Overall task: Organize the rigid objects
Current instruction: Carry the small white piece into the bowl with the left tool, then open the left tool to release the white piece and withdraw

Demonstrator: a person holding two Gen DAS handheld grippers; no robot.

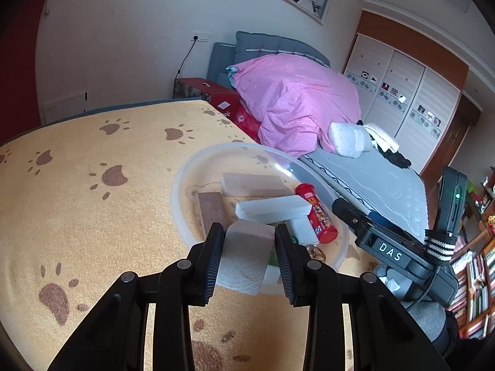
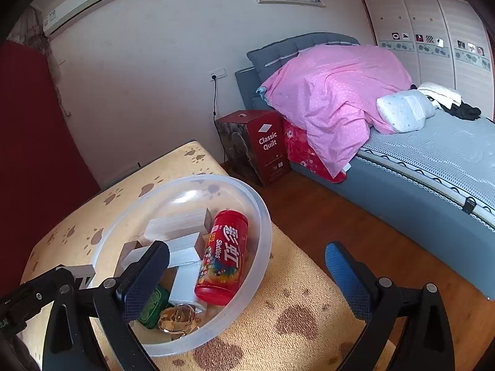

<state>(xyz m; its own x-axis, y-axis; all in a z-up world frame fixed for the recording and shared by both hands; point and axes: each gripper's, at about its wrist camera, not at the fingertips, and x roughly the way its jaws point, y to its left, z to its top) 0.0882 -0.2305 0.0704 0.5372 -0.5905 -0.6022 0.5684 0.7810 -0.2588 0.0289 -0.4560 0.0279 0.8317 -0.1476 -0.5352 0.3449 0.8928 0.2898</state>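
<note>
Bowl (image 1: 185,191), clear plastic, sitting on paw-print cloth (image 1: 92,201) over table, right of centre in left wrist view, lower left in right wrist view.

Left gripper (image 1: 249,258) clamped on pale wooden block (image 1: 246,253), both pads flat against its sides, block upright between them. Block hanging over bowl's near rim, at about 6 o'clock of bowl. Cannot tell whether touching rim or contents.

Inside bowl, seen from left wrist: long pale block (image 1: 255,184) at 12 o'clock, brown-faced block (image 1: 212,211) at 9 o'clock, white block (image 1: 273,208) lying across centre, red Skittles can (image 1: 315,213) on its side at 3 o'clock, touching white block's end. Small gold-coloured object (image 1: 318,253) at 5 o'clock near rim, partly hidden by right finger.

Right gripper (image 2: 247,281) spread wide, holding nothing. Left finger (image 2: 145,278) over bowl's interior, right finger (image 2: 348,281) outside bowl above cloth. Same view: Skittles can (image 2: 222,256) lying against stacked pale blocks (image 2: 179,225), green tin (image 2: 154,306) and glassy gold object (image 2: 178,317) at bowl's near edge, around 6 o'clock.

Beyond table at 1 to 3 o'clock: bed (image 2: 433,160) with pink quilt (image 2: 334,92), red "Classic Quilt" box (image 2: 263,145) on wood floor beside it.
</note>
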